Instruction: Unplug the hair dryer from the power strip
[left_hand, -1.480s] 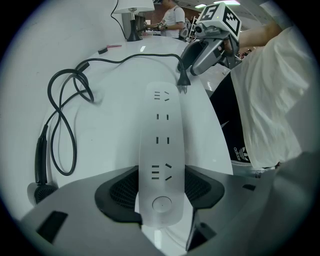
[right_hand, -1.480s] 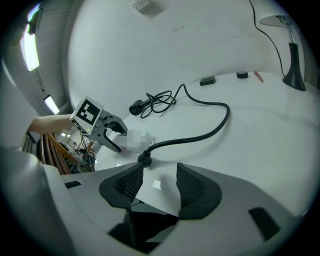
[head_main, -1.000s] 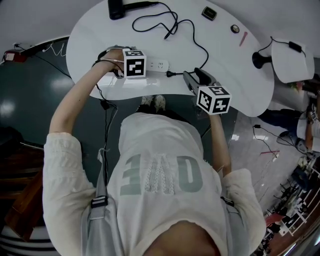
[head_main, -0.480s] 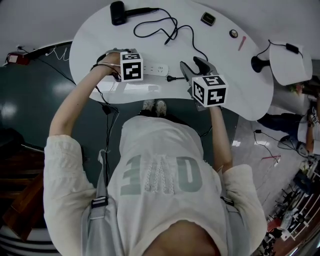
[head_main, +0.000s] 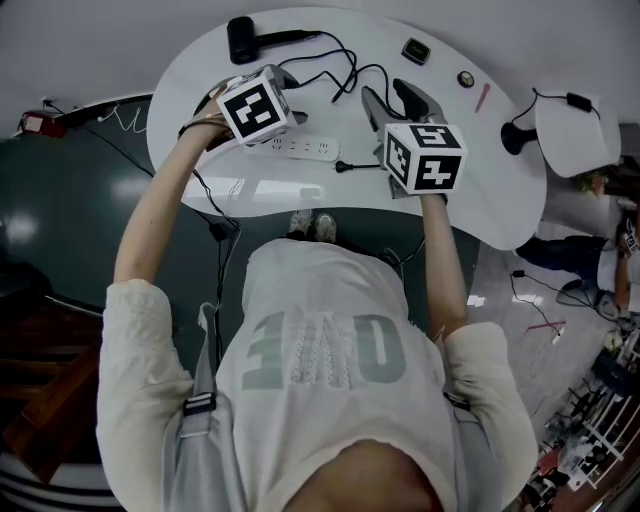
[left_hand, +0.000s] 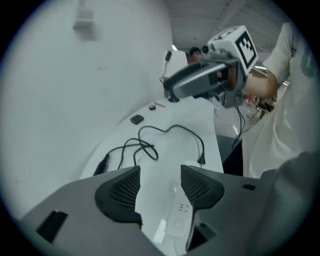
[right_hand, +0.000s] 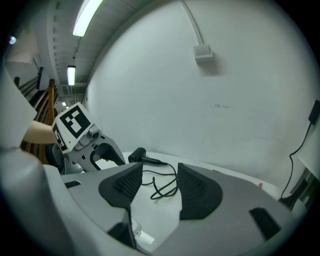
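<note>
The left gripper (left_hand: 160, 184) is held with jaws wide apart and nothing gripped; the power strip (left_hand: 178, 216) is seen just below them on the table (left_hand: 175, 145), untouched; the right gripper (right_hand: 155, 184) is likewise empty, its jaws having just been opening to wide; the plug (head_main: 343, 166) is laid free beside the strip's end, between both grippers; the hair dryer (head_main: 240, 38) is left beyond them, at the far edge.

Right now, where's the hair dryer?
Head view: the hair dryer lies at the table's far edge, left of centre, beyond the power strip.
</note>
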